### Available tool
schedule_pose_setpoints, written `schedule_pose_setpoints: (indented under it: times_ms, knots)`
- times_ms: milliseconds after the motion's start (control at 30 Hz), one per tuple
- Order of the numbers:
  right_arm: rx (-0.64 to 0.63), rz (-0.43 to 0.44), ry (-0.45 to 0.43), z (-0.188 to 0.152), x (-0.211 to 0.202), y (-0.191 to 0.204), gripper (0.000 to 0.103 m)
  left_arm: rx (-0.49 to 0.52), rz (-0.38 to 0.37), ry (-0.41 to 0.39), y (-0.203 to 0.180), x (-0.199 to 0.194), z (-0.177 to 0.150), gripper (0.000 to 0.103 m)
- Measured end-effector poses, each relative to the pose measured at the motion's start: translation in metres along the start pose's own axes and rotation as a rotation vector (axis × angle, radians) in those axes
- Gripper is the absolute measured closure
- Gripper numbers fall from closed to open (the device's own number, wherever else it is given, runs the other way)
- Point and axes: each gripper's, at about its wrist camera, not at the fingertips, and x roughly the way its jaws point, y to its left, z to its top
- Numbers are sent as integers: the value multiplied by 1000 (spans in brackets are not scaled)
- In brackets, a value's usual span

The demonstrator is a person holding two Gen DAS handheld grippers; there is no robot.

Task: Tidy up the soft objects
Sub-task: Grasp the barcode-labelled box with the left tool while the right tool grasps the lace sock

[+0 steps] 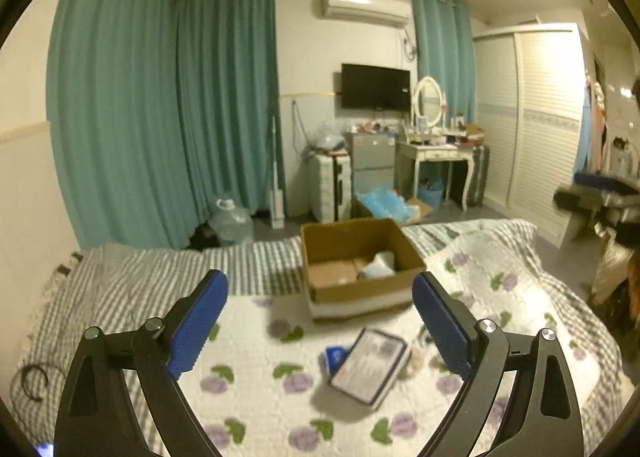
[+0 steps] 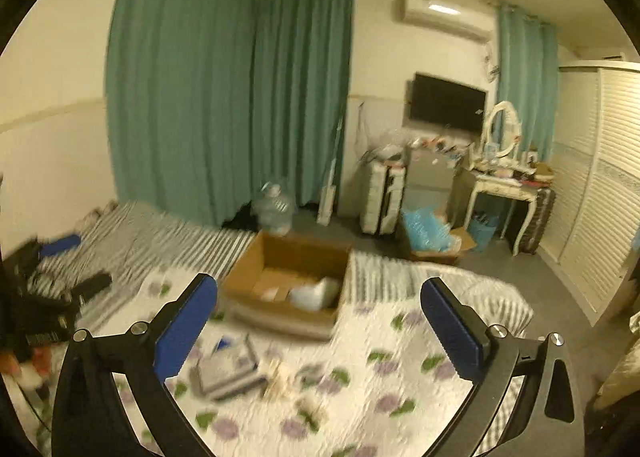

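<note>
An open cardboard box (image 1: 362, 289) stands on the bed, with a pale soft item (image 1: 378, 265) inside at its right. It also shows in the right wrist view (image 2: 244, 283), with the pale item (image 2: 316, 293) in it. A flat white packet with a dark edge (image 1: 370, 365) lies on the floral quilt (image 1: 256, 389) in front of the box, with a small blue item (image 1: 334, 355) beside it. My left gripper (image 1: 320, 313) is open and empty above the packet. My right gripper (image 2: 318, 317) is open and empty above the quilt, with the packet (image 2: 228, 369) lower left, blurred.
The bed has a striped sheet (image 1: 132, 277) under the quilt. Beyond the foot stand a water jug (image 1: 232, 219), a suitcase (image 1: 332, 187), a dressing table (image 1: 436, 159) and a wardrobe (image 1: 536, 125). The other gripper shows at the right edge (image 1: 600, 197) and at the left (image 2: 60, 257).
</note>
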Motion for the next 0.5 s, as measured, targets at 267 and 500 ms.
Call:
schedule_pose_setpoints:
  times_ms: [267,500]
  knots:
    - [60,30,170,-118,76,3,1,-42,-23,121,-4,29,-70,8]
    - [81,15,394,-197,167,-12,1,49,-66,305,-48,109,-133,8]
